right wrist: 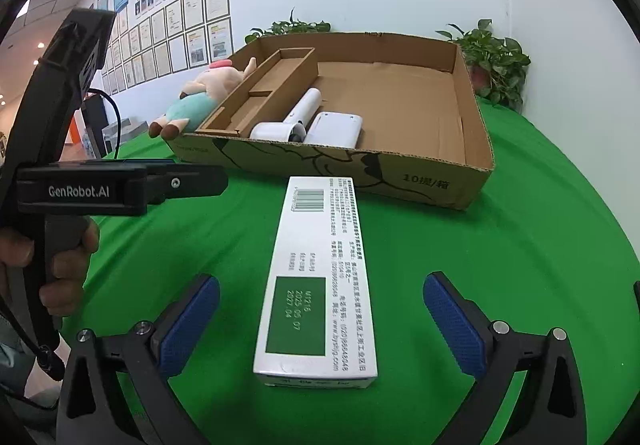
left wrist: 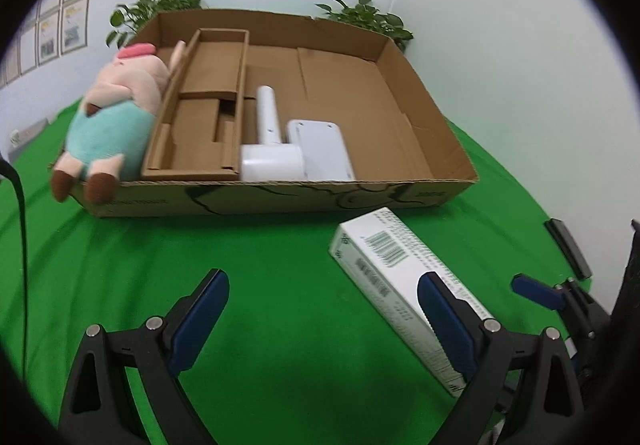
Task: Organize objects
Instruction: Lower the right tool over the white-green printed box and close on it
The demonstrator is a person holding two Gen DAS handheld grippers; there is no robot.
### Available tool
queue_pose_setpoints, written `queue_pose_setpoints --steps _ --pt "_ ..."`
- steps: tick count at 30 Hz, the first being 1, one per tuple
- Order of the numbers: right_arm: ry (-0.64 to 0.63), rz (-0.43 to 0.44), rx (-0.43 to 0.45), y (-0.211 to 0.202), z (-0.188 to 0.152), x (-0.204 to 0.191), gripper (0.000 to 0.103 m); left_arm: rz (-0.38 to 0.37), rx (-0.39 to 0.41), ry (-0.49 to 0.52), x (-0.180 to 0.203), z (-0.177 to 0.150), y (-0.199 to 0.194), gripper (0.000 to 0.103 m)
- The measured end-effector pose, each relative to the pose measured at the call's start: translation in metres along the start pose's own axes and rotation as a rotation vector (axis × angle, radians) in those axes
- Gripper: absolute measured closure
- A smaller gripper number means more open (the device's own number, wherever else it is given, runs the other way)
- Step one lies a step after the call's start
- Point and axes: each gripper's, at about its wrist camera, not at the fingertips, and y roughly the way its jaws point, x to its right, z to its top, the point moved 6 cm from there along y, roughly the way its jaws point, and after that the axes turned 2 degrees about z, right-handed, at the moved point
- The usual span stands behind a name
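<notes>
- Right gripper [right wrist: 320, 309]: jaws wide apart, straddling the near end of the long white box [right wrist: 320, 269], touching neither side of it.
- Left gripper [left wrist: 324, 313]: jaws apart too, holding nothing, hovering over bare green worktop [left wrist: 260, 265] just left of the same box.
- Box itself: flat on the worktop, lengthwise toward the cardboard tray [right wrist: 472, 173], far end just short of the tray's near wall.
- Likely step: closing on the box and lifting it into the tray.
- Risk, grip near one end: long box may droop or swing at the far end, then clip the tray's near wall on the way over.
- Risk, smooth glossy card: may slip or twist between the pads if squeezed lightly; may dent if squeezed hard.
- Risk, crowding: two grippers close together, so a sideways move could knock one against the other.
- Risk, landing spot: open floor on the right of the tray looks safe; a drop further left could strike the white hair dryer [right wrist: 296, 117] or the flat white case [right wrist: 336, 129].
- Risk, soft pig toy [left wrist: 112, 121]: perched at the tray's left edge with feet overhanging, so a jolt to the tray might tip it out.
- Count: one long white box, one tray, one cardboard insert [left wrist: 204, 105], one hair dryer, one flat case, one toy, two potted plants [right wrist: 496, 61] behind.
</notes>
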Motion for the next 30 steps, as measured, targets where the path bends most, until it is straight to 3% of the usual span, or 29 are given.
queue_pose_setpoints --steps 7,12,16,20,28,30 --pt "0.040 0.017 -0.016 -0.002 -0.008 0.010 0.001 -0.117 -0.056 -0.062 0.016 0.002 0.020 0.008" --pt "0.008 0.024 -0.039 -0.005 -0.015 0.004 0.027 -0.220 -0.123 -0.116 0.024 -0.010 0.034 0.008" --pt "-0.013 0.013 -0.050 0.001 -0.019 -0.003 0.043 -0.228 -0.138 -0.121 0.026 -0.017 0.038 0.008" --pt "0.008 0.034 -0.052 0.006 -0.017 -0.009 0.044 -0.247 -0.150 -0.142 0.024 -0.020 0.040 0.008" --pt "0.148 0.207 -0.038 0.009 -0.009 -0.018 0.043 -0.263 -0.175 -0.205 0.013 -0.021 0.043 0.008" --pt "0.147 0.232 -0.043 0.010 -0.009 -0.022 0.037 -0.275 -0.185 -0.227 0.012 -0.023 0.046 0.008"
